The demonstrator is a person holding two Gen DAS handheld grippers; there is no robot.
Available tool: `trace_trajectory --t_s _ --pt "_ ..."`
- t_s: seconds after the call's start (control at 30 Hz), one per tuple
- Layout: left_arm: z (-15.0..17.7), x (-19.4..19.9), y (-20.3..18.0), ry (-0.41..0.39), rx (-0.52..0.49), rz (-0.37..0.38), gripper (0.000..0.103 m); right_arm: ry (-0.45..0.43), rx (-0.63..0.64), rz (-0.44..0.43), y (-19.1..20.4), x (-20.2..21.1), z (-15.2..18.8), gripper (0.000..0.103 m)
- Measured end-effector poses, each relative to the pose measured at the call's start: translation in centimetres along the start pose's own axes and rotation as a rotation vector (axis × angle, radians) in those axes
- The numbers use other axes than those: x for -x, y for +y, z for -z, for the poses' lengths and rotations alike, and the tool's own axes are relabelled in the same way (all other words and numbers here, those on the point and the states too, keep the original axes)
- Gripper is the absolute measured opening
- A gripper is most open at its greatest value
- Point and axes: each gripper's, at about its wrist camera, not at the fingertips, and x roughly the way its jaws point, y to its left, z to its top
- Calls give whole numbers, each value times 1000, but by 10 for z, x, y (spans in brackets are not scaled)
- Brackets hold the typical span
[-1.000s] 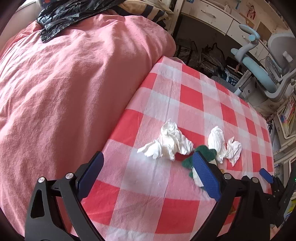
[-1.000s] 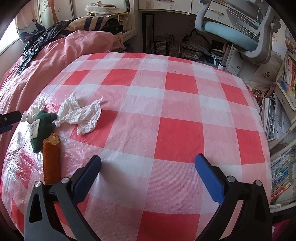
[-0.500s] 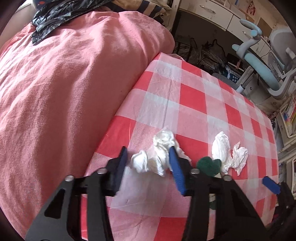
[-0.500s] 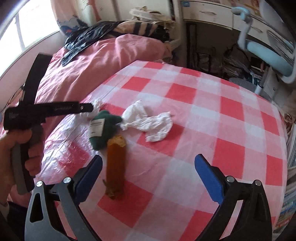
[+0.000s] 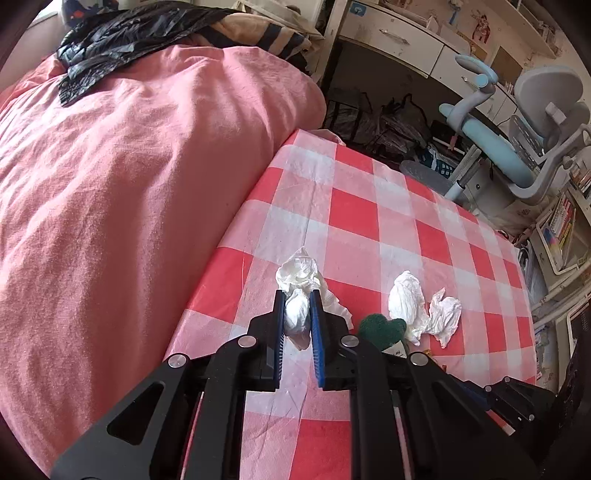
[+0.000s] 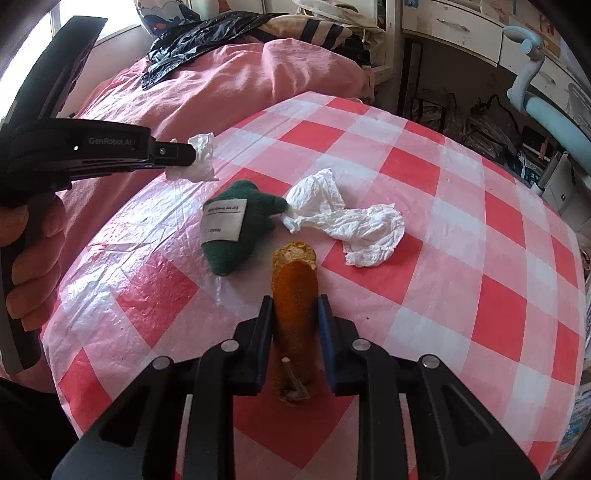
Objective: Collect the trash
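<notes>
Red and white squares cover the tablecloth (image 6: 406, 177) on a round table, and a big pink blanket (image 5: 129, 184) lies on the bed just beside it. A black plastic bag (image 5: 122, 33) sits at the far end of the bed. A blue and grey chair (image 5: 517, 147) stands past the table.

The left gripper (image 5: 297, 306) is closing its jaws on a crumpled white tissue (image 5: 297, 284) near the table edge next to the bed. The tissue is squeezed between the blue pads, and part of it sticks out in front. From the right wrist camera, a hand (image 6: 33, 258) holds this gripper's handle.

The right gripper (image 6: 295, 306) is closing its jaws on an orange-brown piece of food (image 6: 295, 291) that lies on the cloth. The pads press on both of its sides.

A green cloth toy with a white label (image 6: 236, 225) lies just beside the food. Another crumpled tissue (image 6: 351, 225) lies on the cloth, touching the toy's tip.
</notes>
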Motion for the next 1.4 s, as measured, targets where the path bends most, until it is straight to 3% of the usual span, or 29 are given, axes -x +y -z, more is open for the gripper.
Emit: trace_trajectory --t_s 0.27,0.6,0.97,1.4 --pt "16 45 -29 -104 -123 -46 13 -48 -61 -48 -9 22 3 22" --pt "50 110 -61 -235 -270 -78 13 -192 -140 -109 -16 80 7 22" --pt "75 147 -68 -280 -301 -72 13 -259 -165 -159 -8 107 18 22" --pt "76 136 -69 -241 -291 -63 13 -206 -168 -128 -10 89 24 22"
